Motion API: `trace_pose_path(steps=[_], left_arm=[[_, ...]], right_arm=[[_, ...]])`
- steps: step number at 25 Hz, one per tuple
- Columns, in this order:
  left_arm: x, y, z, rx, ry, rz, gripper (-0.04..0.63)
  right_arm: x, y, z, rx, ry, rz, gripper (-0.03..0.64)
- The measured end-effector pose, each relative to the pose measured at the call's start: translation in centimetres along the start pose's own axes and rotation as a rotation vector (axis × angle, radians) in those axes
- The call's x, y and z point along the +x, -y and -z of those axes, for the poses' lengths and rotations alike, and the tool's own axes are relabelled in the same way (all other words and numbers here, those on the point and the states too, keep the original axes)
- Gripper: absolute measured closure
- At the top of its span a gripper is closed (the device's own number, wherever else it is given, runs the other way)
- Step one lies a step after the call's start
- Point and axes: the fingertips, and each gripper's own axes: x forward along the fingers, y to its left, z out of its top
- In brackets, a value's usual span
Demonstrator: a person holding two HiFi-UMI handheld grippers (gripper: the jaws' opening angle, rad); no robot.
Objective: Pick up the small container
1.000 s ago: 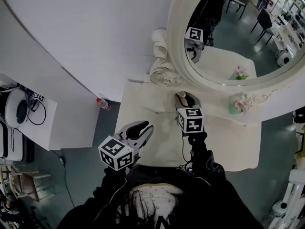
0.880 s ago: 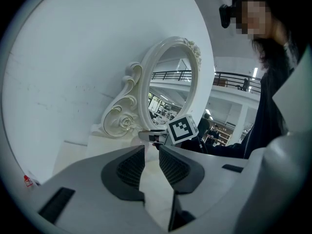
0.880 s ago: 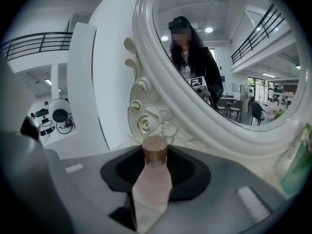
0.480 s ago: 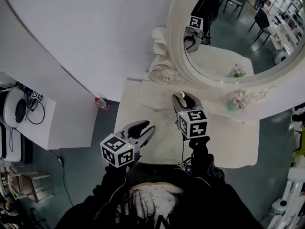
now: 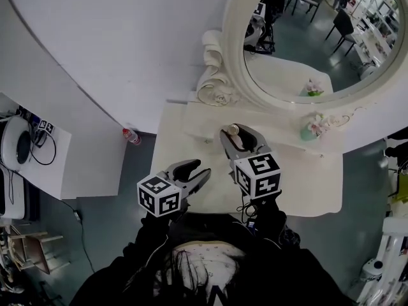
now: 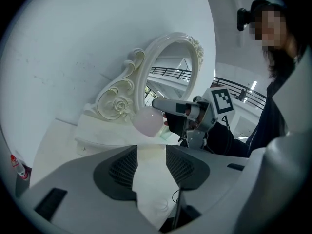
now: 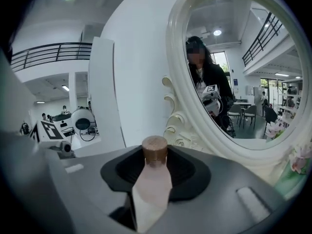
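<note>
The small container (image 7: 153,182) is a pale pink bottle with a brown cap, and my right gripper (image 7: 155,172) is shut on its body. In the head view the right gripper (image 5: 238,136) holds the container (image 5: 233,130) above the white vanity table (image 5: 299,177), in front of the oval mirror (image 5: 299,37). The left gripper view shows the container (image 5: 233,130) as a pink blur (image 6: 147,122) at the right gripper's tip. My left gripper (image 5: 191,172) hovers at the table's near left edge. Its jaws are opening, and the left gripper (image 6: 151,167) has nothing between them.
A small pot of pink flowers (image 5: 312,127) stands at the mirror's base on the right. The mirror's carved frame (image 5: 217,88) rises at the back left. On the floor to the left are a red-capped bottle (image 5: 129,135) and a white side table (image 5: 38,152) with cables.
The right gripper with the container has drifted slightly left and toward me. The left gripper has stayed near the table's left edge, its jaws a little wider apart.
</note>
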Motion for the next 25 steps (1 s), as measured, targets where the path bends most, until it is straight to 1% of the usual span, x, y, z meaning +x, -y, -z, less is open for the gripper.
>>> trace_pose_path(steps=[7, 12, 16, 21, 25], left_arm=[[-0.5, 0.8, 1.3, -0.013, -0.037, 0.054, 0.405], [-1.4, 1.7, 1.5, -0.001, -0.037, 0.096, 0.391], [-2.5, 2.4, 1.5, 0.001, -0.019, 0.127, 0.390], [-4.4, 3.6, 1.2, -0.015, 0.043, 0.198, 0.388], [-5.7, 4.2, 2.1, -0.014, 0.044, 0.210, 0.390]], right_arm=[[-2.1, -4.7, -1.0, -0.015, 0.021, -0.055, 0.466], [-3.3, -7.9, -1.2, -0.018, 0.031, -0.083, 0.466], [-4.2, -9.9, -0.8, -0.016, 0.031, -0.086, 0.466], [-5.3, -12.0, -0.1, -0.009, 0.034, -0.075, 0.466], [-6.4, -13.3, 0.4, -0.005, 0.037, -0.054, 0.466]])
